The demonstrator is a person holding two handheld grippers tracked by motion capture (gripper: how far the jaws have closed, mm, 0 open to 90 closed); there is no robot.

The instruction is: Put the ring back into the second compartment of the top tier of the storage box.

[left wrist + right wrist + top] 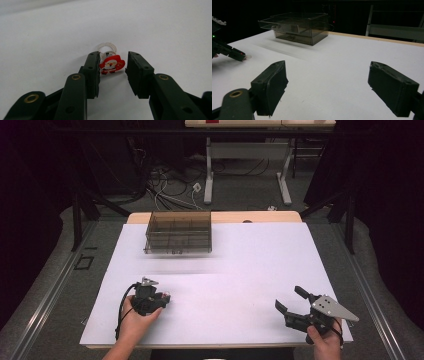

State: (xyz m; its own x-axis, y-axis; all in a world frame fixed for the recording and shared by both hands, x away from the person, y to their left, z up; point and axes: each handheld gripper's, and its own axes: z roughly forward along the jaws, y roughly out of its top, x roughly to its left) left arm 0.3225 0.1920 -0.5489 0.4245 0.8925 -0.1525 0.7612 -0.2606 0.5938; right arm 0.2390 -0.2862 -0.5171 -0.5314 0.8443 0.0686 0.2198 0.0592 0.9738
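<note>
A small Santa ring (111, 65), a red and white Santa figure on a clear plastic band, lies on the white table sheet (225, 265). My left gripper (112, 71) has its two black pads closed in on the figure, with the left pad against it and the right pad at its edge. From the high view, the left gripper (165, 299) sits near the sheet's front left, with the ring (168, 294) at its tip. My right gripper (287, 298) rests at the front right, jaws wide open and holding nothing (327, 82).
A smoky clear plastic organizer box (179, 232) with compartments stands at the back of the sheet, left of centre, and the right gripper view shows the box (297, 27) too. The left gripper's tip (235, 55) appears at that view's left edge. Dark floor and cables lie beyond the table.
</note>
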